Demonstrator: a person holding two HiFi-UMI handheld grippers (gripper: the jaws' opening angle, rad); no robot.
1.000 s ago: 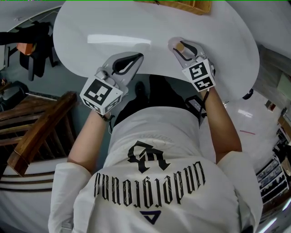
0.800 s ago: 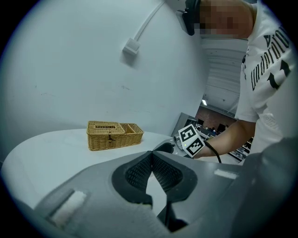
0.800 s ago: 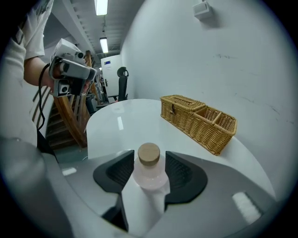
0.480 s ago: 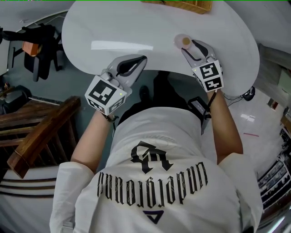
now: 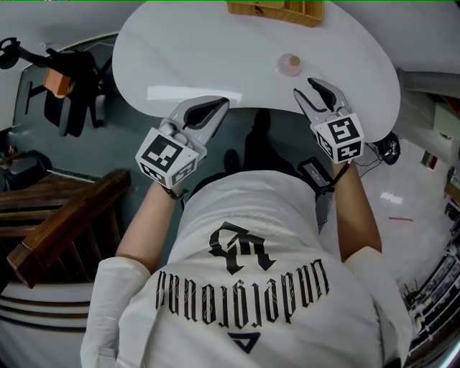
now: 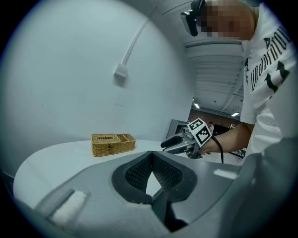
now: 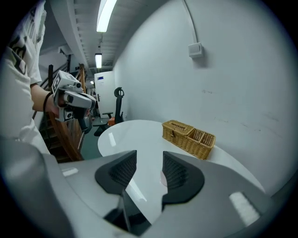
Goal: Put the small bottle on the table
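Observation:
The small pale bottle with a tan cap stands upright on the white round table, alone. My right gripper hangs open just short of it, near the table's front edge. Its jaws have just been closing a little, and nothing is between them. In the right gripper view the jaws stand apart, and a sliver of the bottle shows past the right jaw. My left gripper is shut on nothing at the table's near edge; its pads meet.
A wicker basket sits at the table's far edge. A wooden stair rail and a dark chair stand to the left, beyond the table. The person's body fills the view below the grippers.
The right gripper opened and let go of the bottle, which stays on the table. Both grippers drew back from the table toward the person.

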